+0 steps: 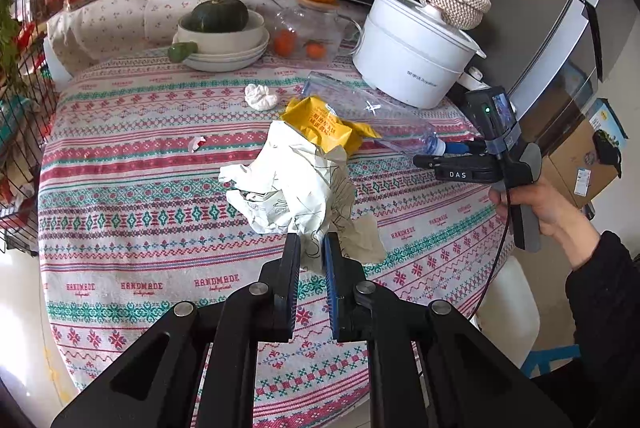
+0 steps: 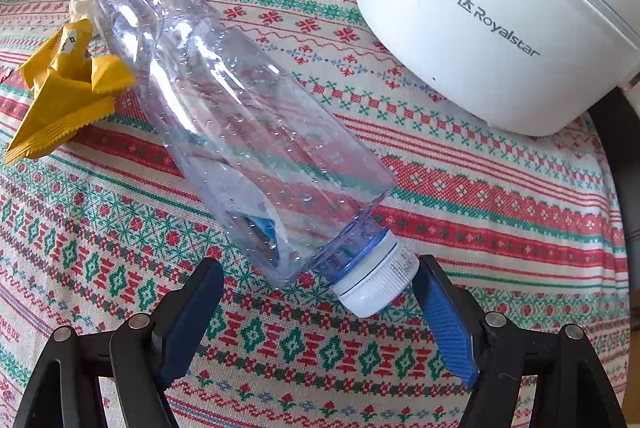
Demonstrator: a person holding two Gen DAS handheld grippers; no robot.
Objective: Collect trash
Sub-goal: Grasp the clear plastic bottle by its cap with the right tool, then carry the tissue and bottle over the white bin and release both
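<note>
Jaws of the right gripper (image 2: pixel 318 316) stand released, straddling the white cap of the empty plastic bottle (image 2: pixel 240 124) lying on the tablecloth (image 2: pixel 480 212); next they should close on its neck. Clenched, the left gripper (image 1: pixel 312 252) grasps the crumpled paper (image 1: pixel 288 184). Nearby, the white cooker (image 2: pixel 500 8) reads "Royalstar".

An empty clear bottle (image 2: pixel 240 132) is lying beside a yellow wrapper (image 2: pixel 64 92), crumpled paper (image 1: pixel 288 184) and a tissue (image 1: pixel 261 97).

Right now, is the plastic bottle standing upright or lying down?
Lying down: the plastic bottle rests on its side on the tablecloth, white cap on.
</note>
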